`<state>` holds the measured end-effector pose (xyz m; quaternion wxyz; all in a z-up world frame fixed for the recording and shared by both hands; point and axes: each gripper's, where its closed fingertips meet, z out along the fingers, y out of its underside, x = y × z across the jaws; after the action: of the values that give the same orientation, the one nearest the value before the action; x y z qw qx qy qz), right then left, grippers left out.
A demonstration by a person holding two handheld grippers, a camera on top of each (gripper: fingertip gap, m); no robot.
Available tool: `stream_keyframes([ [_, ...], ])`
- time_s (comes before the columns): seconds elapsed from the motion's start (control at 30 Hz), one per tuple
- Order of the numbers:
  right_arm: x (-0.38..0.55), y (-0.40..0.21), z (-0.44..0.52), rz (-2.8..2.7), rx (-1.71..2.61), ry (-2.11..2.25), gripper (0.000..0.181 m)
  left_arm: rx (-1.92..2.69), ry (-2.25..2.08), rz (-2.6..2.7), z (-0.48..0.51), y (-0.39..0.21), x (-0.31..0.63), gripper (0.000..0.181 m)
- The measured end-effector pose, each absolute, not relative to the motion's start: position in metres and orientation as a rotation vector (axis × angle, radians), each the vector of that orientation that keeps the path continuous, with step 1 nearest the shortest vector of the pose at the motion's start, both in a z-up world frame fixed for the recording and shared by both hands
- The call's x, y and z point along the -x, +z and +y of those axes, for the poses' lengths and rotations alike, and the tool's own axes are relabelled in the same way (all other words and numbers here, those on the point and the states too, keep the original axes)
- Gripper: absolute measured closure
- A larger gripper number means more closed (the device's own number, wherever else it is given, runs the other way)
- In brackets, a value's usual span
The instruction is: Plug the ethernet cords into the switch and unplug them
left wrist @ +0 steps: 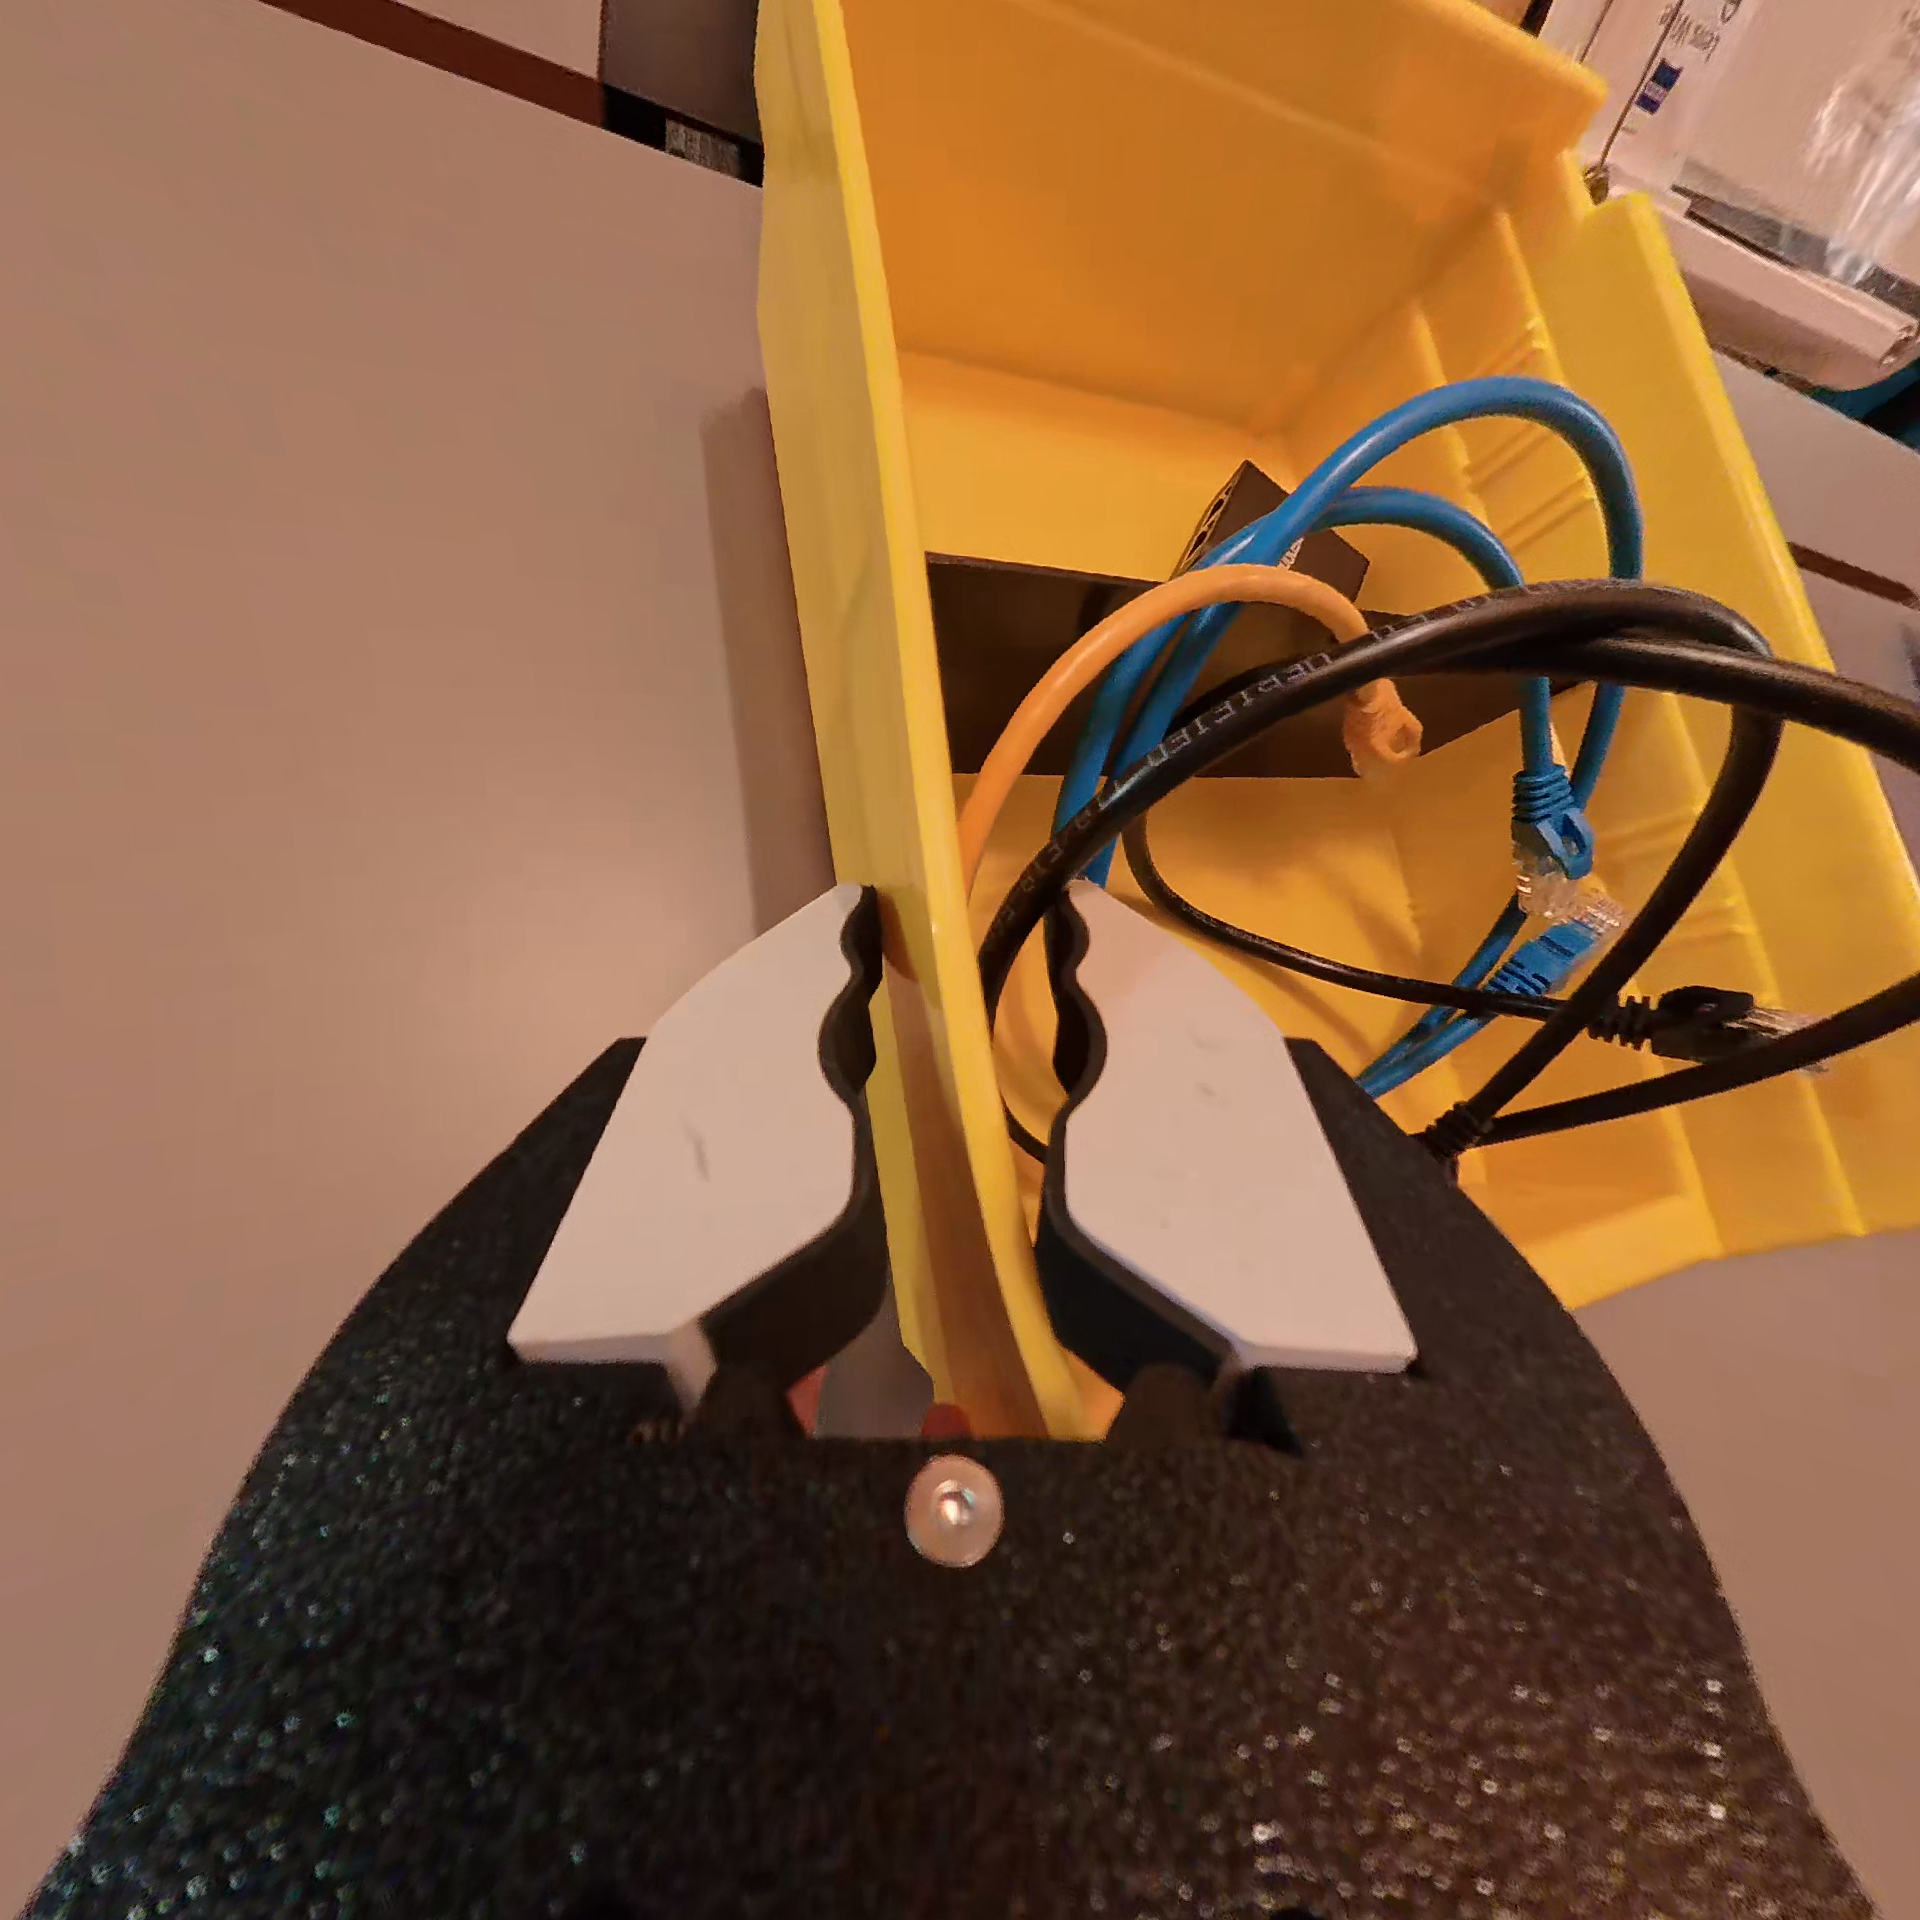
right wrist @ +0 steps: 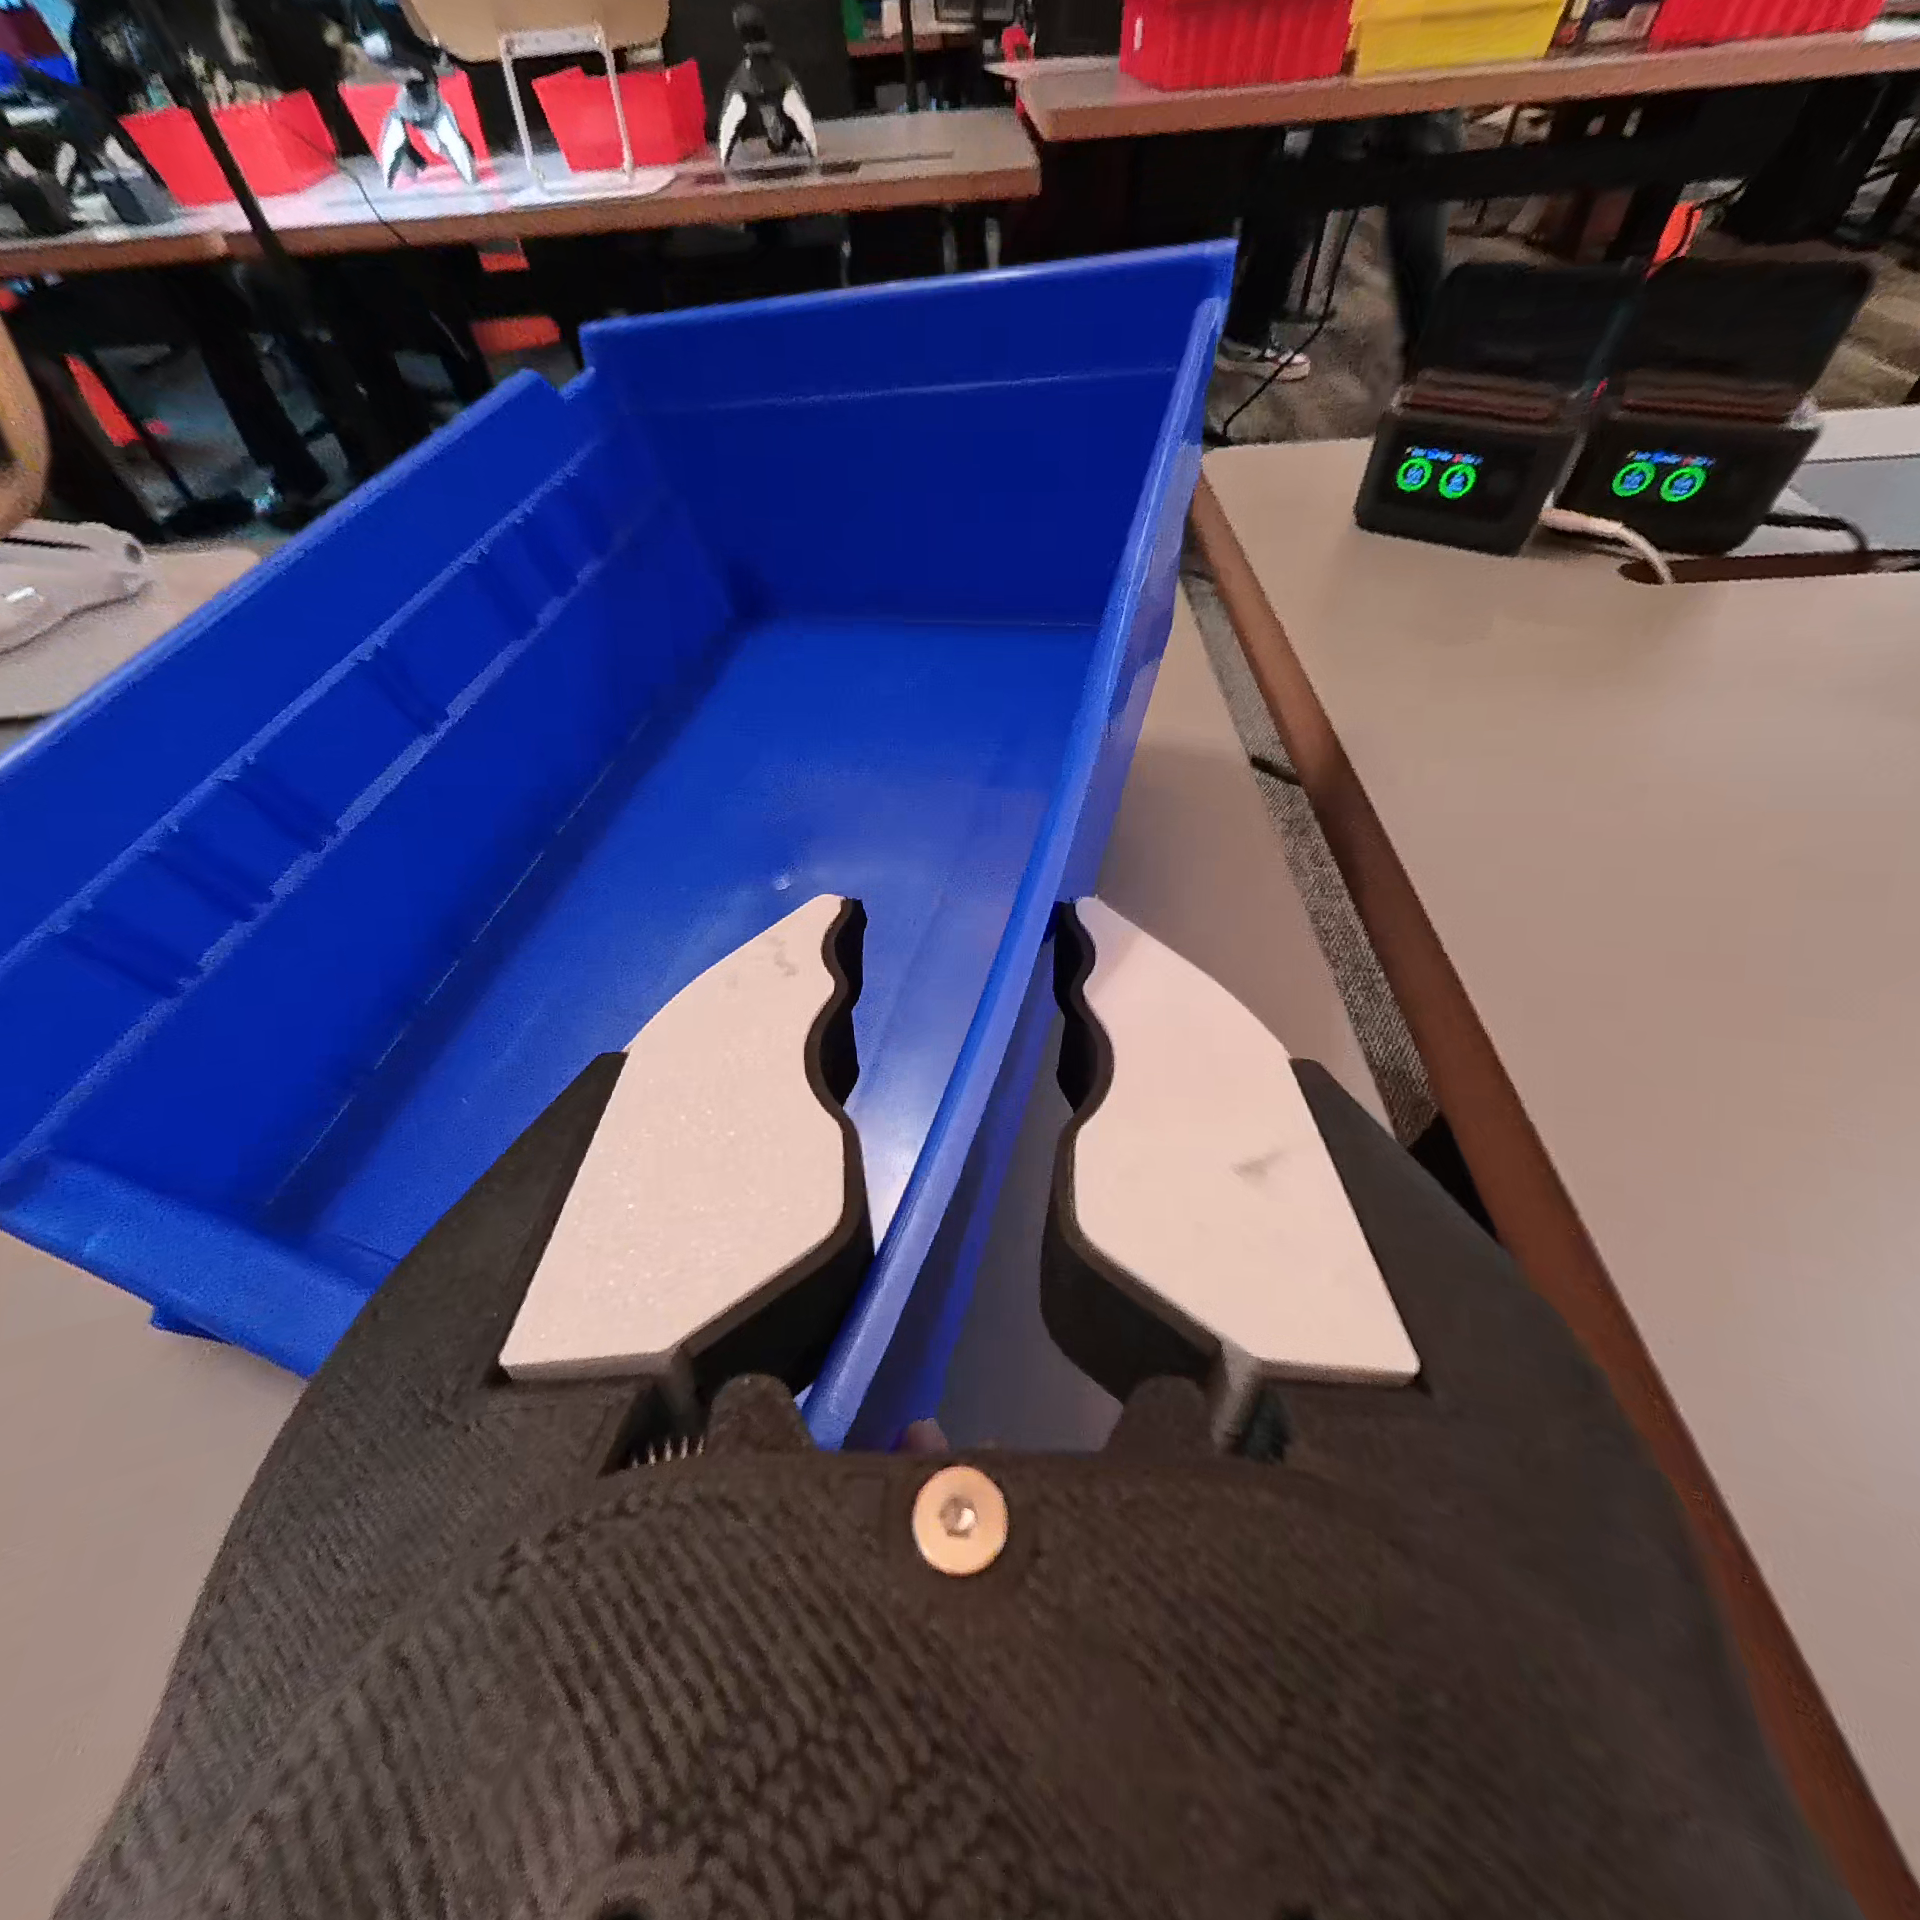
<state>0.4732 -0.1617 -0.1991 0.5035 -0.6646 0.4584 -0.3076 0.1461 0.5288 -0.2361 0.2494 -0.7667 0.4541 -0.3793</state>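
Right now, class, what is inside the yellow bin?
In the yellow bin: blue cords, an orange cord, black cords, all unplugged, and a black switch. The cords cover most of the switch.

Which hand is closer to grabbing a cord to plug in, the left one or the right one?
Probably the left. The left gripper straddles the wall of the yellow bin, which holds the cords and the black switch. The right gripper straddles the wall of the blue bin, which looks empty.
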Motion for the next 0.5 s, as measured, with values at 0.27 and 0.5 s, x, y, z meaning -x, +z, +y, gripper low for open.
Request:
stream_keyframes([
  [0.27,-0.486,-0.220,-0.139,1.080,1.632,-0.538,0.145,2.086,-1.023,1.185,0.556,-0.233,-0.120,0.149],
  [0.5,-0.491,-0.222,-0.099,0.929,1.726,-0.368,0.143,2.106,-0.868,1.177,0.618,-0.228,-0.089,0.150],
])
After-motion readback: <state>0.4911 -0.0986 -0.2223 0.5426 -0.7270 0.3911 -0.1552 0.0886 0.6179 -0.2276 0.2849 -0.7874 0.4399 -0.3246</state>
